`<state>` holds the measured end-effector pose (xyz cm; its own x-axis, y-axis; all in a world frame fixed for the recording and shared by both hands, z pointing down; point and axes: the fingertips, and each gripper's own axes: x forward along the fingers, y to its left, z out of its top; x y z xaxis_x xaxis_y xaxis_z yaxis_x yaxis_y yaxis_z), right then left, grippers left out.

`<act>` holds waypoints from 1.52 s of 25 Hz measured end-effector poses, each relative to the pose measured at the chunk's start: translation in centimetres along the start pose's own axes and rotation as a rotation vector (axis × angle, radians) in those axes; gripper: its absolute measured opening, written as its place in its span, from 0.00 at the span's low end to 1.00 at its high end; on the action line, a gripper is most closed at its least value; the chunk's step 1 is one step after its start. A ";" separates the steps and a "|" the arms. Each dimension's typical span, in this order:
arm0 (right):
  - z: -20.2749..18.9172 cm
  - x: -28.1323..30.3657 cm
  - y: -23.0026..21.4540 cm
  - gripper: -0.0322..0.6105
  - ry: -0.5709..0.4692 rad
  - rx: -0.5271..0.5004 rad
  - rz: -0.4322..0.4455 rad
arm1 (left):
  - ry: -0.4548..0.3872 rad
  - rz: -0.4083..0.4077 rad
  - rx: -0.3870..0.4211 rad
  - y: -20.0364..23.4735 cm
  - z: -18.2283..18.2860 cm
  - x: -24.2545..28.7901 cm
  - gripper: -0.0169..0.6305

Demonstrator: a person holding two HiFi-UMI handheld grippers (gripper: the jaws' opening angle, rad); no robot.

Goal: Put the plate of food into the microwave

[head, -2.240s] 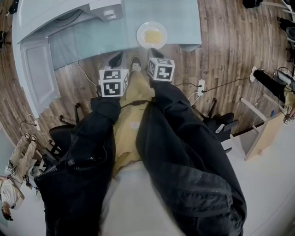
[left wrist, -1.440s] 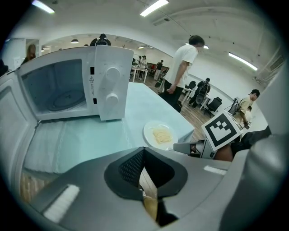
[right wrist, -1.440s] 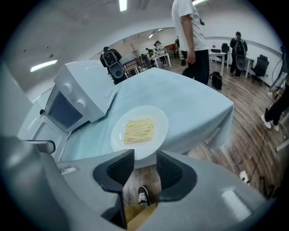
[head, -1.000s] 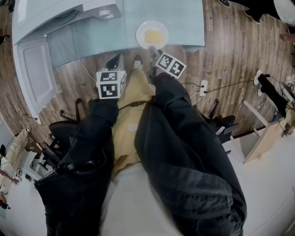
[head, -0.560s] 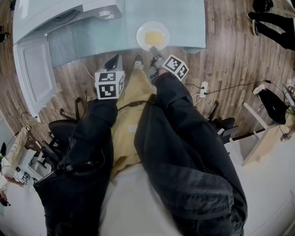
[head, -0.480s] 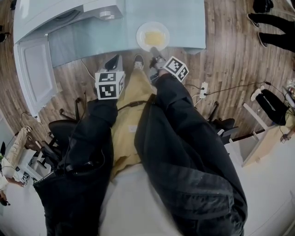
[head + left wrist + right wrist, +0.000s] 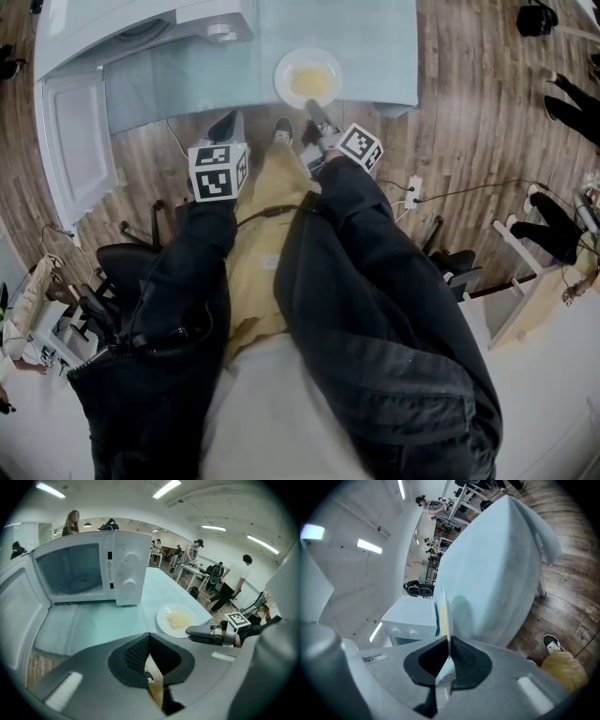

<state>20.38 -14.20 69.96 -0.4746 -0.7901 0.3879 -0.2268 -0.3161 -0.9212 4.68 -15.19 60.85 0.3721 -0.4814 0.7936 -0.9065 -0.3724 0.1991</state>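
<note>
A white plate (image 7: 284, 86) with pale yellow noodles (image 7: 309, 80) lies near the front edge of the pale blue table (image 7: 375, 42). My right gripper (image 7: 313, 105) has just been closing, and its jaws are now shut on the plate's near rim. In the right gripper view that rim shows edge-on as the plate (image 7: 446, 613) running into the right gripper (image 7: 448, 654). The white microwave (image 7: 141, 28) stands at the table's left with its door (image 7: 70, 141) swung wide open. My left gripper (image 7: 228, 124) hangs in front of the table, shut and holding nothing, left of the plate (image 7: 162, 620).
The microwave's open cavity (image 7: 75, 571) faces me, with bare table in front of it. Under the table edge are my shoes (image 7: 280, 127), a power strip (image 7: 412, 187) and cables on the wooden floor. Office chairs (image 7: 127, 272) stand at my left, and people (image 7: 232, 581) stand further back.
My right gripper has moved forward to the plate's near rim, rolled over, and closed on it. The left gripper has hardly moved.
</note>
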 end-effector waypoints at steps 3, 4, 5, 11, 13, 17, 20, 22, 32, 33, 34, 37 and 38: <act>-0.7 0.4 1.1 0.07 0.039 -0.029 0.026 | -0.016 0.019 -0.018 0.6 0.3 -0.1 0.03; -1.1 0.6 1.5 0.07 0.055 -0.040 0.032 | -0.021 0.024 -0.025 0.8 0.4 -0.1 0.03; -1.6 0.8 1.9 0.07 0.072 -0.051 0.037 | -0.027 0.027 -0.030 0.9 0.5 -0.2 0.03; -4.7 1.6 4.0 0.07 0.155 -0.090 0.049 | -0.055 0.031 -0.064 1.5 0.6 -1.1 0.03; -5.8 2.0 4.4 0.07 0.174 -0.098 0.046 | -0.060 0.030 -0.078 2.3 0.2 -1.4 0.03; -8.9 3.7 5.5 0.07 0.215 -0.098 0.047 | -0.062 0.042 -0.103 5.5 -0.6 -2.4 0.03; -11.2 5.5 7.2 0.07 0.243 -0.101 0.089 | -0.073 0.053 -0.119 8.3 -0.4 -3.4 0.02; -12.7 6.9 8.3 0.07 0.256 -0.103 0.096 | -0.081 0.056 -0.123 10.0 -0.2 -4.1 0.03; -18.6 15.3 13.4 0.07 0.316 -0.089 0.151 | -0.105 0.094 -0.168 19.0 0.4 -6.3 0.03; -18.7 15.9 13.9 0.07 0.317 -0.086 0.160 | -0.106 0.097 -0.171 19.4 0.6 -6.4 0.03; -18.7 16.7 14.3 0.07 0.317 -0.083 0.165 | -0.106 0.099 -0.175 19.9 0.7 -6.4 0.03; -19.2 19.6 15.4 0.07 0.314 -0.074 0.171 | -0.101 0.101 -0.189 21.9 0.9 -6.2 0.03; -19.3 20.6 15.8 0.07 0.312 -0.073 0.169 | -0.099 0.101 -0.192 22.5 0.9 -6.2 0.03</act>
<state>-9.39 -25.30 63.97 -0.7447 -0.6264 0.2306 -0.1773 -0.1473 -0.9731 -17.84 -21.32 59.90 0.2866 -0.5875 0.7568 -0.9580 -0.1651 0.2346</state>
